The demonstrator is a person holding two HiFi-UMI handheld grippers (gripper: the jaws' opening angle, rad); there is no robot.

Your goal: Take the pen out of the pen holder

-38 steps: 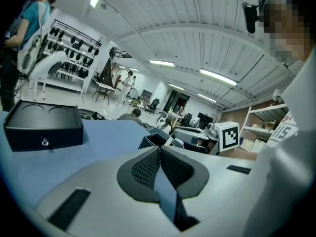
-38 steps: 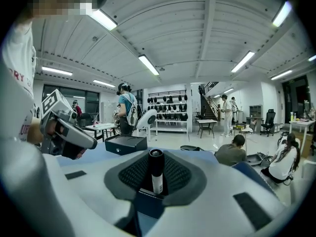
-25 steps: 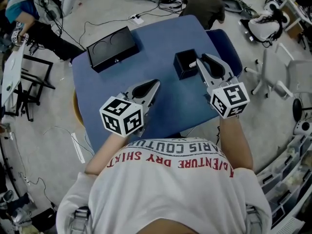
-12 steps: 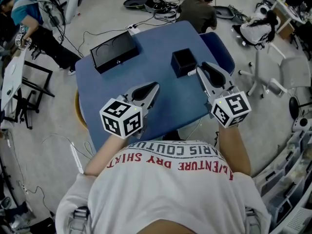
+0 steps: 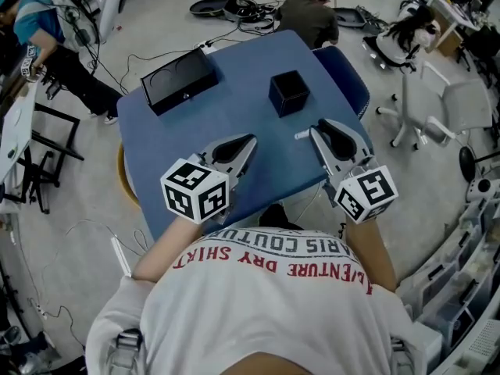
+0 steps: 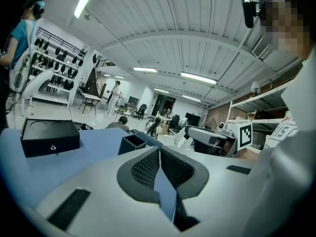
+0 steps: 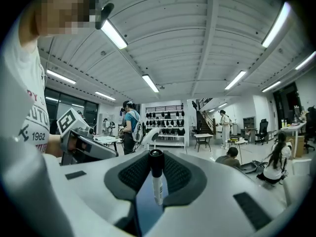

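My right gripper (image 5: 315, 130) had its jaws squeezed shut on the pen (image 5: 301, 135). In the right gripper view the pen (image 7: 157, 181) stood up between the two dark pads (image 7: 129, 174). It had a black top and a white body. The jaws were only a little way apart, just as wide as the pen.

From the head view, the pen was out of the pen holder (image 5: 288, 92). A short bit of it stuck out to the left of the jaw tips. I held it over the near right part of the blue table (image 5: 234, 119). The pen holder was a small black box with an open top. It sat farther up the table, apart from the pen, and I could see nothing inside it.

My left gripper (image 5: 251, 140) was over the near part of the table too, left of the right one. In the left gripper view its jaws (image 6: 159, 149) were closed tip to tip with nothing in them.

A bigger black box (image 5: 179, 79) sat at the far left of the table. A person (image 5: 311, 12) was down low on the floor past the far edge of the table.
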